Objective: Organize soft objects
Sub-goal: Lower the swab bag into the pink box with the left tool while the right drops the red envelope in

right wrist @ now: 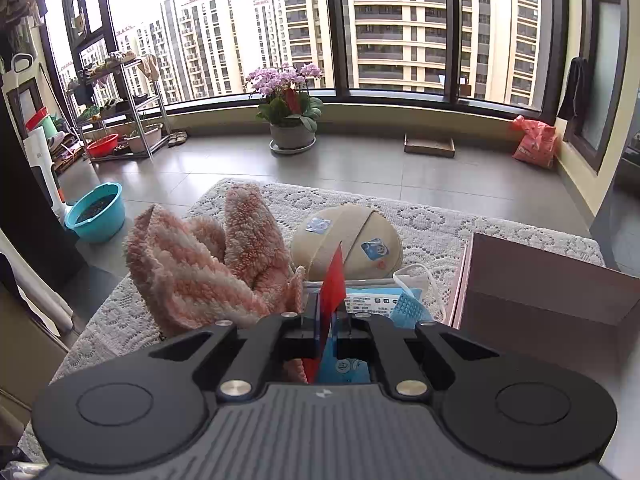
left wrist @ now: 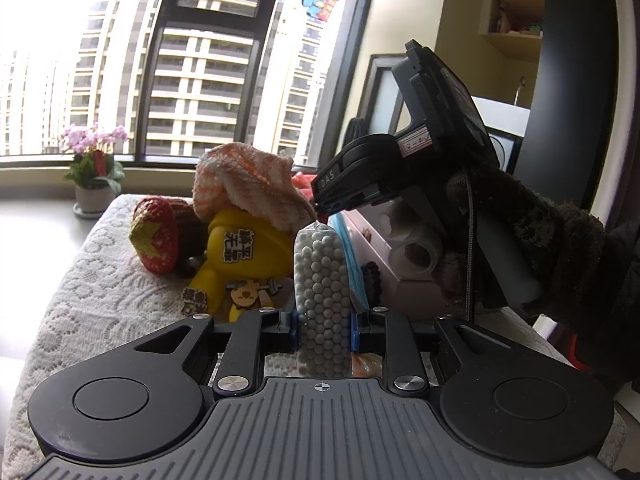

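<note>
A clear bag of white beads [left wrist: 320, 292] stands upright between the left gripper [left wrist: 323, 326] fingers, which pinch its sides above the lace-covered counter [left wrist: 100, 280]. Just behind it crowd a yellow plush toy [left wrist: 244, 256], a strawberry plush [left wrist: 154, 240] and an orange-striped towel [left wrist: 248, 184]; the counter's left edge drops to open floor. The right gripper [right wrist: 326, 330] has its fingers pressed nearly together on a thin red sheet [right wrist: 332, 292], with a blue face mask [right wrist: 408, 308] and a brown box [right wrist: 548, 280] on its right.
</note>
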The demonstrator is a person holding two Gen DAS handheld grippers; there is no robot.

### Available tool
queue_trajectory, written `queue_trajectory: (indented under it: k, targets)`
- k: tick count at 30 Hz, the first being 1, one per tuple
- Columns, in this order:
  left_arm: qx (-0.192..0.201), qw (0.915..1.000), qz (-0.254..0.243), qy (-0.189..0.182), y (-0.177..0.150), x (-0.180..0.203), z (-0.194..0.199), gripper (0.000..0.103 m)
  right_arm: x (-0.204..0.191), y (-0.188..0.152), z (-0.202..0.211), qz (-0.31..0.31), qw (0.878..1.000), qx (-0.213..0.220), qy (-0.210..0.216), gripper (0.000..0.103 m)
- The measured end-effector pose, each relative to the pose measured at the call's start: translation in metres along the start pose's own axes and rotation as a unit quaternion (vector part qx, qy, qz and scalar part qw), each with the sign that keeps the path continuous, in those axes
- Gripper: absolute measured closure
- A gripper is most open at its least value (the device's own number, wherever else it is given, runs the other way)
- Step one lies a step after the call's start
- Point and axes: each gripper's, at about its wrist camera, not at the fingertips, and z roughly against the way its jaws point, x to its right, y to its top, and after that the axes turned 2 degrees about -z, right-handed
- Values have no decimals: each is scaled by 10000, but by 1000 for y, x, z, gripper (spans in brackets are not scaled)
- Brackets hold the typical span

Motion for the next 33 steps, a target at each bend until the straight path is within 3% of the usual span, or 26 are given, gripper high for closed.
queue_trajectory:
  k: [5,10,12,16,19,22,25,27,30,33]
  targets:
    - [89,9998,107,-127,-8,-16,35,78,-2,-21,87,216,9980,530,257,100]
    - [-3,9996,-49,-269,-14,-2,54,78,22,-71,161,119,9974,605,377,100]
    - [-87,9990,-101,-424,-15,6,55,78,39,-100,181,-23,9978,633,196,100]
    - [-134,9971,-291,-695,-9,30,49,78,75,-152,209,-342,9947,754,-604,100]
    - [-16,9945,-534,-899,10,53,33,78,99,-177,220,-743,9915,764,-748,100]
    - [224,9902,-839,-1095,49,80,4,78,108,-181,225,-767,9892,918,-848,100]
    - [524,9897,-493,-1237,93,94,-40,74,112,-186,230,-704,9868,1143,-903,100]
    - [545,9925,-99,-1086,111,91,-75,74,116,-193,233,-747,9864,1180,-865,100]
    - [353,9963,233,-744,113,78,-112,74,124,-195,228,-835,9868,1107,-838,100]
    - [224,9972,407,-586,93,58,-109,74,129,-180,225,-929,9871,1114,-674,100]
